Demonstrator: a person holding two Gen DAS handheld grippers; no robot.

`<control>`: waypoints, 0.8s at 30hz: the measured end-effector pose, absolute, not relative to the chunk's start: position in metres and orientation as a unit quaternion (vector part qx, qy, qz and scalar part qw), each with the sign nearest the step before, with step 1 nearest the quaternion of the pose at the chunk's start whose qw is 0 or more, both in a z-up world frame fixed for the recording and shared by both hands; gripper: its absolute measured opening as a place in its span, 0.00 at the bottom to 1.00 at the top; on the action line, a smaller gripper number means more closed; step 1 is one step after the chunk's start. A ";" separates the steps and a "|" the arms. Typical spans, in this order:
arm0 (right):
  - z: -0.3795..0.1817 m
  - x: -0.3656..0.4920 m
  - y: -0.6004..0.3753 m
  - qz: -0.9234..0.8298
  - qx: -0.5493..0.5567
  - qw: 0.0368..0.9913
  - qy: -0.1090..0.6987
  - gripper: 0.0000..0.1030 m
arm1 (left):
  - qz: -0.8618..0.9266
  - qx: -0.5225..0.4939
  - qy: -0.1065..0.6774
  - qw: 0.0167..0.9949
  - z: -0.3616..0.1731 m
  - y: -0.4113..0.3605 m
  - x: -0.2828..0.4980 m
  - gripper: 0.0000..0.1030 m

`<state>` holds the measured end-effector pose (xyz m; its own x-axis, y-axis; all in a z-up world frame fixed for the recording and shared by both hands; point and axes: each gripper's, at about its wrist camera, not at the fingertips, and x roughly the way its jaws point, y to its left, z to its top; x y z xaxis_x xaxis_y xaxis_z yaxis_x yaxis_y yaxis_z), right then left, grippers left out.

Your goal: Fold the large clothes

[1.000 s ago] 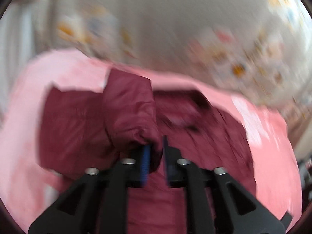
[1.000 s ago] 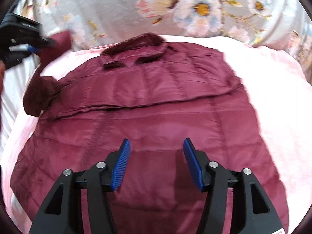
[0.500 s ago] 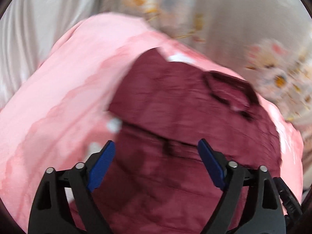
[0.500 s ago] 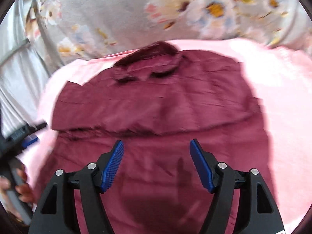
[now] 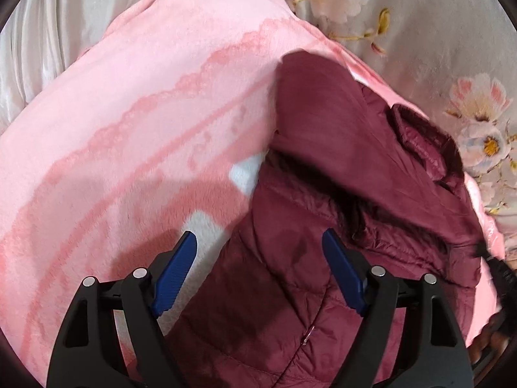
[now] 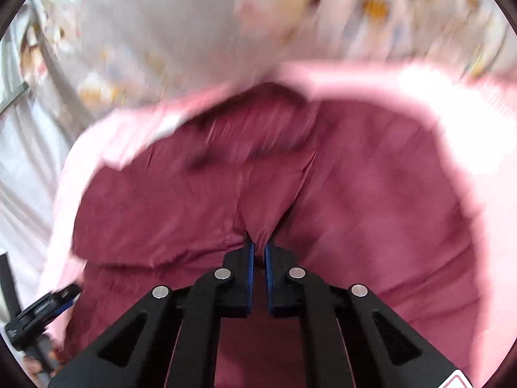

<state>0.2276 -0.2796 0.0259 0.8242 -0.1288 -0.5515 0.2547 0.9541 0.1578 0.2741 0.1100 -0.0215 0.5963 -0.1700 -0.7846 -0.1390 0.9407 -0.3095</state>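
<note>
A maroon quilted jacket (image 5: pixel 326 168) lies spread on a pink blanket (image 5: pixel 145 103), collar toward the floral sheet, one sleeve folded across its chest. My left gripper (image 5: pixel 258 271) is open and empty, hovering over the jacket's left edge. In the right wrist view the jacket (image 6: pixel 371 194) fills the middle, blurred by motion. My right gripper (image 6: pixel 259 249) is shut on a pinch of the jacket's fabric, which rises in a tent at the fingertips. The left gripper also shows at the lower left of the right wrist view (image 6: pixel 45 307).
The pink blanket (image 6: pixel 452 123) lies on a bed with a grey floral sheet (image 5: pixel 420 32) behind the collar. White satin fabric (image 5: pixel 38 32) lies to the far left. The right gripper's black tip (image 5: pixel 504 274) shows at the right edge.
My left gripper let go of the sleeve, opened and dropped back to the jacket's left edge. My right gripper went from open above the jacket to shut on its fabric.
</note>
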 end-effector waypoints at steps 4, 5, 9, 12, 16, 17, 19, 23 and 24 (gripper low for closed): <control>0.033 0.227 -0.313 -0.145 0.093 0.943 0.283 0.04 | -0.027 -0.195 0.440 0.876 -0.007 0.112 0.284 0.75; 0.029 0.230 -0.319 -0.151 0.090 0.941 0.291 0.04 | -0.042 -0.211 0.444 0.870 -0.005 0.111 0.291 0.75; 0.020 0.238 -0.328 -0.153 0.088 0.938 0.299 0.04 | -0.077 -0.267 0.466 0.840 -0.006 0.101 0.325 0.75; 0.018 0.238 -0.333 -0.148 0.090 0.939 0.298 0.04 | -0.063 -0.293 0.471 0.830 -0.011 0.100 0.351 0.75; 0.010 0.236 -0.339 -0.144 0.090 0.937 0.304 0.04 | -0.010 -0.285 0.492 0.823 -0.027 0.101 0.379 0.44; 0.007 0.236 -0.339 -0.140 0.093 0.937 0.307 0.04 | -0.004 -0.278 0.498 0.822 -0.030 0.100 0.382 0.36; 0.001 0.234 -0.338 -0.132 0.098 0.936 0.312 0.04 | 0.013 -0.248 0.497 0.832 -0.028 0.095 0.384 0.06; -0.008 0.229 -0.331 -0.123 0.096 0.937 0.314 0.04 | 0.032 -0.225 0.462 0.857 -0.015 0.096 0.374 0.02; -0.012 0.230 -0.330 -0.122 0.092 0.935 0.319 0.04 | 0.035 -0.221 0.458 0.861 -0.012 0.096 0.373 0.02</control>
<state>0.2299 -0.3304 -0.0122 0.7663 -0.1688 -0.6199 0.2866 0.9533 0.0947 0.3730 0.0963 -0.0123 0.5788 -0.1424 -0.8030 -0.2617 0.9001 -0.3483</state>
